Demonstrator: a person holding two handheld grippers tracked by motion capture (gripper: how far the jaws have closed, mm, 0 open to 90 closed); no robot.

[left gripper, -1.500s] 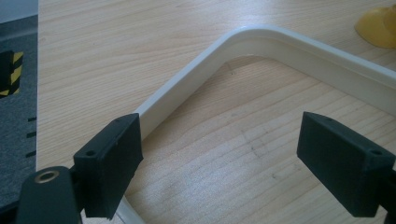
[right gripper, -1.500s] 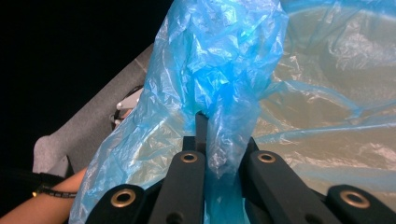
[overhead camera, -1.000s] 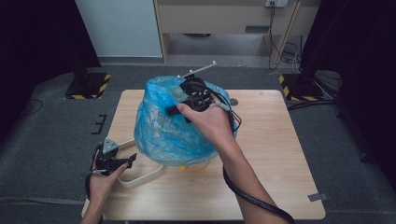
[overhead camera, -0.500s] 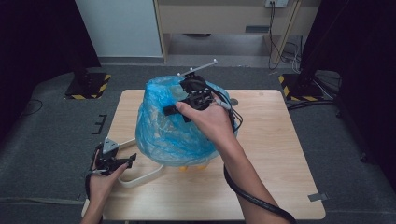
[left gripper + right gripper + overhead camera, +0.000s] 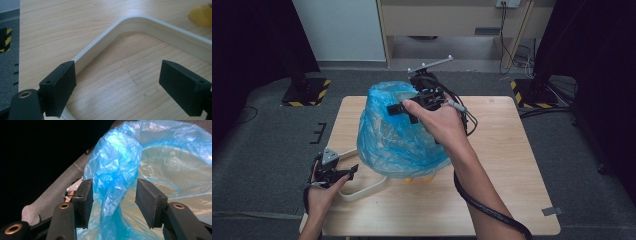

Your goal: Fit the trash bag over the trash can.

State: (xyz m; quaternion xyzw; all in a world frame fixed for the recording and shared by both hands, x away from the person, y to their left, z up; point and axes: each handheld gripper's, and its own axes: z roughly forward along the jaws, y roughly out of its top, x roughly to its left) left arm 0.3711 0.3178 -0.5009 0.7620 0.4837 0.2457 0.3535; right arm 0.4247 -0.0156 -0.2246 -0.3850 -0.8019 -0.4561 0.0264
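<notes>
your right gripper (image 5: pixel 112 202), jaws just opening, straddles the blue bag (image 5: pixel 397 135) rim unclamped; your left gripper (image 5: pixel 334 172) gapes over the white handle (image 5: pixel 140 25).

Hidden under blue bag (image 5: pixel 399 140): most of whatever it covers, bar yellow bits (image 5: pixel 419 178) at its foot. White frame (image 5: pixel 140 27) cut off by picture edges.

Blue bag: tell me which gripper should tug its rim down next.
Right. The right gripper, jaws just opening, has bunched blue bag rim between them; the left gripper stands open at the white frame.
</notes>
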